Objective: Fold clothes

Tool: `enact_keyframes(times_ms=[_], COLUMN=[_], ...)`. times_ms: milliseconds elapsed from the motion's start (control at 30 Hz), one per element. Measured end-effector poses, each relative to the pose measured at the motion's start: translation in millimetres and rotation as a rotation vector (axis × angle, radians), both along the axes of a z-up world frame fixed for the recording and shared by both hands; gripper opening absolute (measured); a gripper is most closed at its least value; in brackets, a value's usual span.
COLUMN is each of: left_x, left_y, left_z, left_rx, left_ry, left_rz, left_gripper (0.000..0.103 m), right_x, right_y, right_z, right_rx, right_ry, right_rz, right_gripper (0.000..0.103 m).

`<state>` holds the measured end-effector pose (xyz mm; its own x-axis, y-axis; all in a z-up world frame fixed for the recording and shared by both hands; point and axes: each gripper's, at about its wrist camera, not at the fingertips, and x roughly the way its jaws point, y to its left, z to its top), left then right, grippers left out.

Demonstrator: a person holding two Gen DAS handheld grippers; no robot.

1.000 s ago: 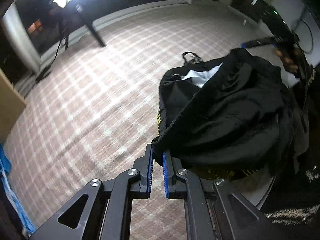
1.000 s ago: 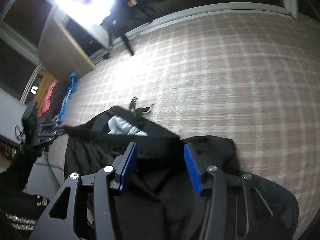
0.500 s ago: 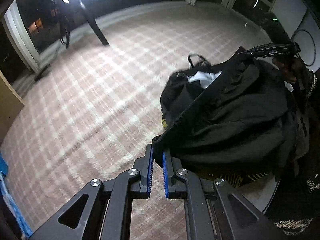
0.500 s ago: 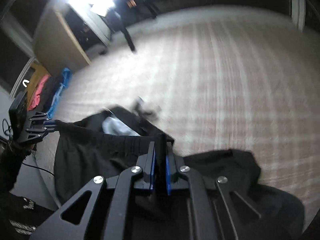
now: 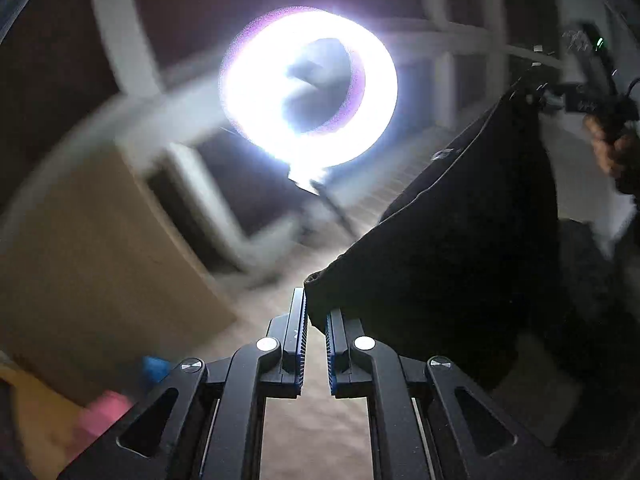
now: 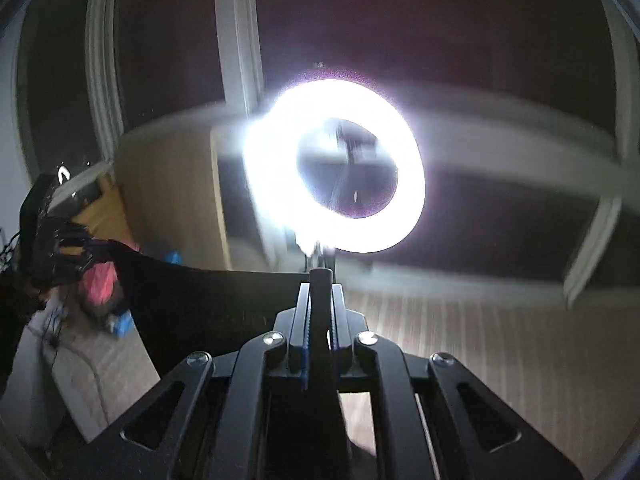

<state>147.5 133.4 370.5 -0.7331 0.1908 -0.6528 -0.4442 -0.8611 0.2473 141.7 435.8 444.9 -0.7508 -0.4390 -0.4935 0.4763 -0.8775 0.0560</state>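
Note:
A black garment (image 5: 460,248) hangs stretched in the air between my two grippers. My left gripper (image 5: 316,312) is shut on one corner of it, its blue pads pinching the edge. In the right wrist view my right gripper (image 6: 320,292) is shut on the other corner, and the black garment (image 6: 208,304) runs as a taut edge to the left gripper (image 6: 86,250) at far left. The right gripper (image 5: 560,94) also shows at the upper right of the left wrist view, held by a hand.
A bright ring light (image 5: 308,88) on a stand glares ahead in both views (image 6: 336,164). A tan cabinet (image 5: 92,264) stands at left. Pink and blue clothes (image 6: 100,284) lie beside it. Plaid carpet (image 6: 500,340) is below. Dark windows are behind.
Both grippers have lifted the garment off the carpet and tilted up toward the ring light. The right gripper shut on the garment between the earlier frames. The garment now hangs spread.

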Motion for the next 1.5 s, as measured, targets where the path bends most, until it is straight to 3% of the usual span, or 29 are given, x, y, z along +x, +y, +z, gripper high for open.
enact_keyframes(times_ms=[67, 133, 300, 333, 367, 467, 600, 667, 733, 867, 967, 1033, 1167, 1267, 1333, 1400, 1433, 1467, 1500], left_x=[-3.9, 12.4, 89.9, 109.3, 128.0, 178.3, 230.5, 252.9, 272.5, 282.5, 264.3, 256.1, 227.2, 211.4, 202.1, 196.4, 195.1, 194.3, 197.6], left_y=[-14.5, -27.3, -56.5, -62.4, -67.3, -80.2, -98.3, -104.5, -112.2, -122.1, -108.9, -93.0, -60.3, -43.6, -33.2, -30.1, -32.7, -37.0, -44.5], left_z=[38.1, 62.9, 75.5, 64.8, 44.9, -32.6, -168.5, -234.2, -268.1, -266.0, -260.9, -257.6, -258.9, -266.8, -275.5, -290.4, -294.6, -297.5, -296.8], left_rx=[-0.005, -0.020, -0.119, -0.135, -0.150, -0.186, -0.149, -0.170, -0.199, -0.139, -0.097, -0.084, -0.097, -0.121, -0.167, -0.234, -0.239, -0.233, -0.209], left_ry=[0.074, 0.144, 0.278, 0.276, 0.259, 0.150, -0.161, -0.327, -0.394, -0.396, -0.357, -0.323, -0.262, -0.256, -0.250, -0.271, -0.291, -0.315, -0.332], left_rz=[0.046, 0.061, 0.050, 0.037, 0.026, 0.007, -0.025, -0.014, -0.003, 0.018, 0.032, 0.033, 0.079, 0.081, 0.085, 0.096, 0.109, 0.125, 0.143], left_gripper=[0.007, 0.007, 0.007, 0.007, 0.007, 0.007, 0.009, 0.009, 0.009, 0.013, 0.028, 0.032, 0.044, 0.051, 0.054, 0.052, 0.039, 0.016, 0.007], right_x=[-5.2, 10.7, 71.0, 83.0, 96.5, 134.9, 175.8, 196.3, 211.7, 227.0, 234.5, 227.6, 223.1, 217.7, 219.4, 220.0, 220.0, 220.0, 220.9], right_y=[-18.7, -29.9, -50.6, -54.7, -58.9, -71.6, -88.3, -96.7, -101.0, -91.1, -84.2, -96.9, -105.5, -105.4, -103.5, -105.5, -106.4, -106.9, -108.2], right_z=[35.6, 41.2, 25.9, 22.9, 10.7, -72.1, -198.8, -262.2, -302.7, -300.9, -292.7, -294.4, -302.5, -301.9, -300.4, -303.3, -305.6, -308.5, -311.4], right_rx=[-0.006, 0.000, 0.024, 0.029, 0.032, 0.070, 0.169, 0.218, 0.297, 0.276, 0.233, 0.222, 0.238, 0.180, 0.155, 0.171, 0.183, 0.193, 0.203], right_ry=[0.071, 0.105, 0.150, 0.159, 0.152, 0.024, -0.217, -0.338, -0.420, -0.426, -0.421, -0.421, -0.431, -0.450, -0.444, -0.438, -0.440, -0.450, -0.459], right_rz=[-0.001, 0.022, 0.104, 0.120, 0.135, 0.151, 0.134, 0.125, 0.116, 0.087, 0.063, 0.040, -0.007, -0.056, -0.088, -0.122, -0.137, -0.147, -0.150], right_gripper=[0.007, 0.007, 0.007, 0.007, 0.007, 0.007, 0.007, 0.008, 0.009, 0.017, 0.023, 0.024, 0.024, 0.027, 0.043, 0.045, 0.045, 0.045, 0.045])
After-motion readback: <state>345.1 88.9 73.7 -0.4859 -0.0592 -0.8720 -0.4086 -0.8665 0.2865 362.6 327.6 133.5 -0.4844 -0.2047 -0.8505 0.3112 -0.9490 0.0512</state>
